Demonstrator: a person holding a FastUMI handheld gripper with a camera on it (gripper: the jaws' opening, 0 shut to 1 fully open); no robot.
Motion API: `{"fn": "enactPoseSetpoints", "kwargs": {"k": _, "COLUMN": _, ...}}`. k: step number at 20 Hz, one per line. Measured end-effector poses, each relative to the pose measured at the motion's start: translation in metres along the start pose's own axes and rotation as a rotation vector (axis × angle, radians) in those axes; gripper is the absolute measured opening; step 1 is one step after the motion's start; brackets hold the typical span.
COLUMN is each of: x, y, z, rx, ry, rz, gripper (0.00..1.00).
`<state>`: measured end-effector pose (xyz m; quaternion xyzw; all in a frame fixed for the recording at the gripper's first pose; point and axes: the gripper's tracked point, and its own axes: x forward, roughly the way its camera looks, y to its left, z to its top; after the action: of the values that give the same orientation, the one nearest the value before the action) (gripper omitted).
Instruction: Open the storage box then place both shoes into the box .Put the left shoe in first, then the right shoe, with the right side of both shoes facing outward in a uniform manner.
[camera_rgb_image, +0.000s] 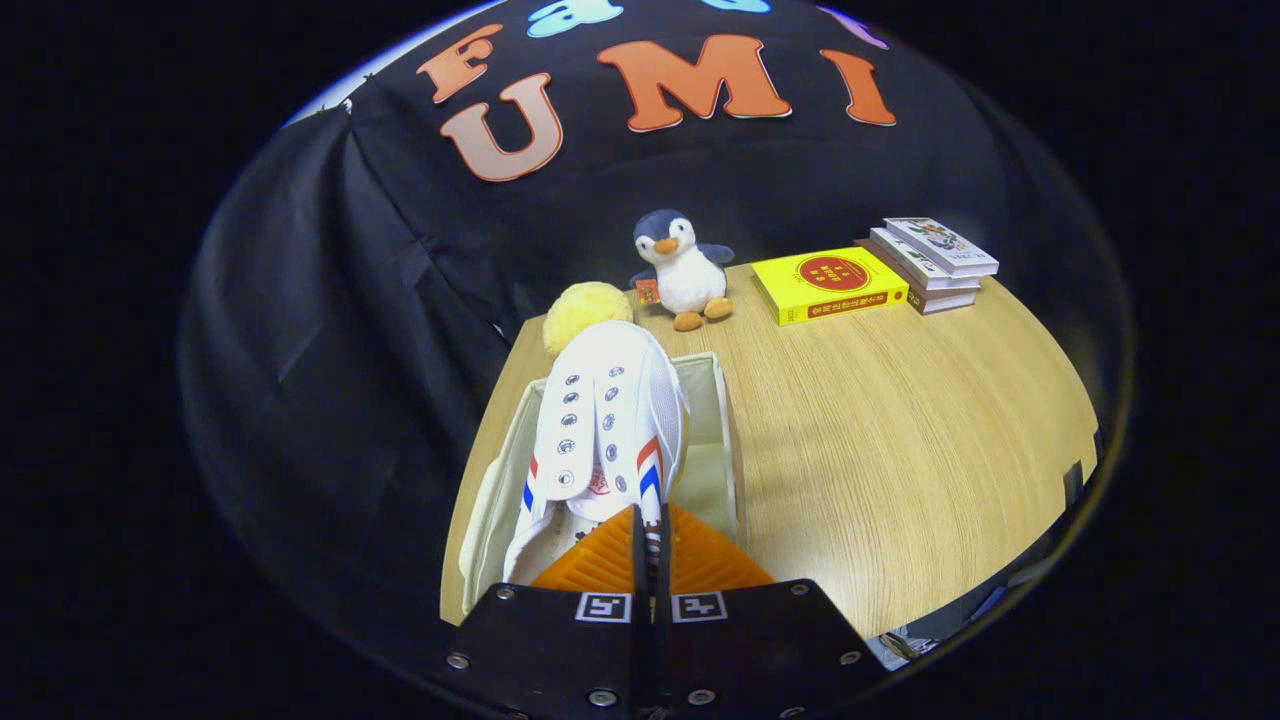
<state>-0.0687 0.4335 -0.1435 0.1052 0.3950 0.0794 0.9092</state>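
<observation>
- The gripper (650, 530) is clenched on a white shoe (605, 430): its two fingers stand almost together, pinching the edge of the shoe's opening on one side of the heel.
- The shoe stretches away straight ahead of the fingers, eyelets and tongue facing up, toe pointing away, red and blue stripes on both flanks.
- It hangs over the open storage box (715, 440), whose pale cloth walls show on either side of the shoe and just ahead of the fingers. I cannot tell whether the sole already touches the bottom.
- No second shoe can be made out inside the box, so this is probably the first one going in.
- Risk: the grip takes only a thin strip of canvas, so the long toe end could swing or slip out if tilted quickly.
- Risk: the soft box walls may fold inward if the toe catches the far rim.
- Risk: a twist at release would leave the wrong side facing outward.
- Beyond the box, on the wooden table (900, 430), sit a yellow ball (582, 310), a toy penguin (683, 268) and some books (880, 275), well clear.
</observation>
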Motion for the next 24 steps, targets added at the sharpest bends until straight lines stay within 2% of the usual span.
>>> {"fn": "enactPoseSetpoints", "kwargs": {"k": 6, "x": 0.016, "y": -0.008, "z": -0.018, "rx": -0.017, "ry": 0.029, "rz": -0.103, "gripper": 0.01}}
{"fn": "enactPoseSetpoints", "kwargs": {"k": 10, "x": 0.022, "y": -0.007, "z": -0.025, "rx": -0.04, "ry": 0.044, "rz": -0.115, "gripper": 0.04}}
{"fn": "enactPoseSetpoints", "kwargs": {"k": 11, "x": 0.02, "y": 0.0, "z": -0.018, "rx": -0.032, "ry": 0.023, "rz": -0.094, "gripper": 0.14}}
{"fn": "enactPoseSetpoints", "kwargs": {"k": 13, "x": 0.011, "y": -0.001, "z": 0.002, "rx": -0.05, "ry": -0.039, "rz": -0.107, "gripper": 0.27}}
{"fn": "enactPoseSetpoints", "kwargs": {"k": 15, "x": 0.0, "y": -0.001, "z": 0.018, "rx": -0.069, "ry": -0.079, "rz": -0.104, "gripper": 0.49}}
{"fn": "enactPoseSetpoints", "kwargs": {"k": 16, "x": -0.006, "y": -0.002, "z": 0.025, "rx": -0.065, "ry": -0.095, "rz": -0.099, "gripper": 0.54}}
{"fn": "enactPoseSetpoints", "kwargs": {"k": 17, "x": -0.011, "y": -0.004, "z": 0.032, "rx": -0.06, "ry": -0.109, "rz": -0.099, "gripper": 0.65}}
{"fn": "enactPoseSetpoints", "kwargs": {"k": 23, "x": -0.044, "y": -0.037, "z": 0.085, "rx": -0.072, "ry": -0.221, "rz": -0.135, "gripper": 0.98}}
{"fn": "enactPoseSetpoints", "kwargs": {"k": 24, "x": -0.052, "y": -0.044, "z": 0.095, "rx": -0.069, "ry": -0.247, "rz": -0.143, "gripper": 0.98}}
